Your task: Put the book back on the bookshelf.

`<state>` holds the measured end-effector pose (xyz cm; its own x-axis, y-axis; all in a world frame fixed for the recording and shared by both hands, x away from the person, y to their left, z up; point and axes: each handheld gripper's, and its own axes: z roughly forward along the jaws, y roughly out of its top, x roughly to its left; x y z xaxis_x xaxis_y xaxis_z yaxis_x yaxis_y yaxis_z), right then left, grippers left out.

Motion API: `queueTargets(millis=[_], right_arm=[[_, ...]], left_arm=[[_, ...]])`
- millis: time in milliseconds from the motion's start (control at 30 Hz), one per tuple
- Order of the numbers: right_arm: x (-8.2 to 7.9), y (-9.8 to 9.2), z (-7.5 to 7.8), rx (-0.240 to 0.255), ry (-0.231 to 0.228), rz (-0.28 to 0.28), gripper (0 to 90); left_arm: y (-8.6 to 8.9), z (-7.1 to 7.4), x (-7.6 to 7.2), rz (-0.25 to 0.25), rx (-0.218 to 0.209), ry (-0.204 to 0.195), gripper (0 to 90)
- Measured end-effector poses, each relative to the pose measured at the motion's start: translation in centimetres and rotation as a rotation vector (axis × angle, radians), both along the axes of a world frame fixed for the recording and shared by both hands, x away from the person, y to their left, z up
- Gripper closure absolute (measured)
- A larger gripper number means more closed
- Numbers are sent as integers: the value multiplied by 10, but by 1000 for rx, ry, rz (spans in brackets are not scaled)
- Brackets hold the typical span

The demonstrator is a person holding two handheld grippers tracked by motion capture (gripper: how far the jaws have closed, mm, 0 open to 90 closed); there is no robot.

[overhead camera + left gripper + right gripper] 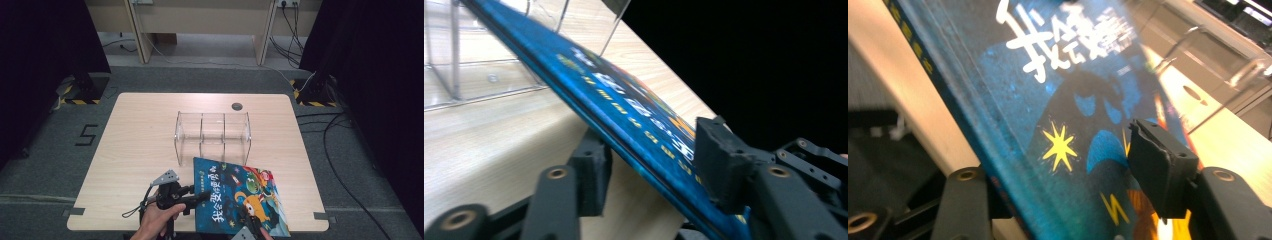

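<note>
A: Black left fingers (651, 167) straddle the spine edge of the blue hardcover picture book (240, 197). One pad under (591, 170), one on top. Top pad looks in contact with the cover; lower one I can't confirm. Grip or just a bracket, can't tell.

B: Right side?

A: Right fingers (1068, 172) bracket the near short edge. Upper pad (1158, 172) hovers over the cover with a gap, lower one sits under the edge. Released, not pinching.

B: Book position?

A: Front right of the pale wood bench (135, 150), tilted, spine side raised off the wood in the left gripper view. Far corner sits just in front of the clear acrylic three-slot rack (212, 137).

B: Key relation for the next move?

A: Book's long axis runs from the person toward the rack, slightly angled right. Rack lies straight beyond the far edge. Left gripper (197, 198) is on the long spine side and better placed to steer; right gripper (248, 220) at the near end can push. My read: stand it upright, then feed it forward into a slot.
</note>
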<state>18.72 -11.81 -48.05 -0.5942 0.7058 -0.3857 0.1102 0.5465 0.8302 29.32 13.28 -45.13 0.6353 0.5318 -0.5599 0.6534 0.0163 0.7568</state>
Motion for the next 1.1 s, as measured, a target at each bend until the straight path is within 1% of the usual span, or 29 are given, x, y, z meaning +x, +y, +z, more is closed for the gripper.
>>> queueTargets(millis=[33,100,133,233,267,300,367,400,433,467,500,533,567,600,633,700,733,767,800,833,867,933,967,1000,1033,1067,1100], right_arm=[[0,0,0,0,0,0,442],[1,-7,5,58,3,0,452],[2,-12,8,93,16,-1,454],[4,-14,9,99,21,2,453],[4,-14,9,111,25,4,451],[4,-14,9,111,25,4,451],[5,-16,11,126,33,2,451],[5,-18,13,141,33,2,451],[5,-18,13,141,33,2,451],[5,-20,15,158,37,1,451],[5,-20,15,158,37,1,451],[6,-22,16,168,36,3,451],[6,-22,16,168,36,3,451],[6,-23,17,171,38,3,450],[7,-24,17,176,37,5,451],[8,-27,19,193,42,2,450],[8,-27,19,193,42,2,450],[9,-30,20,218,40,-2,450],[9,-30,20,218,40,-2,450],[9,-32,22,228,41,-2,451],[10,-34,24,250,43,-5,451],[11,-38,26,274,40,-7,451],[11,-40,27,289,44,-8,451],[12,-42,28,303,44,-8,451],[12,-44,29,315,41,-10,451],[13,-48,31,339,42,-13,451],[13,-48,31,339,42,-13,451]], left_arm=[[0,0,0,0,0,0,450],[1,-1,1,-12,-41,39,435],[1,-3,3,-20,-52,59,423],[1,-3,4,-29,-53,61,416],[2,-2,4,-31,-54,59,402],[3,-1,4,-28,-57,51,402],[7,2,4,-29,-72,37,371],[12,7,5,-8,-77,8,364],[12,7,5,-8,-77,8,362],[16,10,5,-4,-77,-14,363],[16,10,5,-4,-77,-14,360],[18,12,6,-1,-80,-21,363],[20,13,6,4,-85,-33,363],[22,14,6,16,-78,-56,375],[24,15,7,26,-69,-82,367],[29,19,7,52,-43,-126,377],[31,20,8,59,-23,-143,377],[32,20,9,66,-12,-156,374],[34,19,10,80,-6,-167,374],[36,16,12,97,17,-178,373],[37,13,13,102,40,-182,372],[38,5,18,105,87,-180,368],[39,0,21,95,114,-168,359],[39,-5,25,86,152,-164,346],[39,-11,27,91,200,-174,337],[40,-17,30,101,252,-191,330],[41,-23,32,104,300,-202,330]])
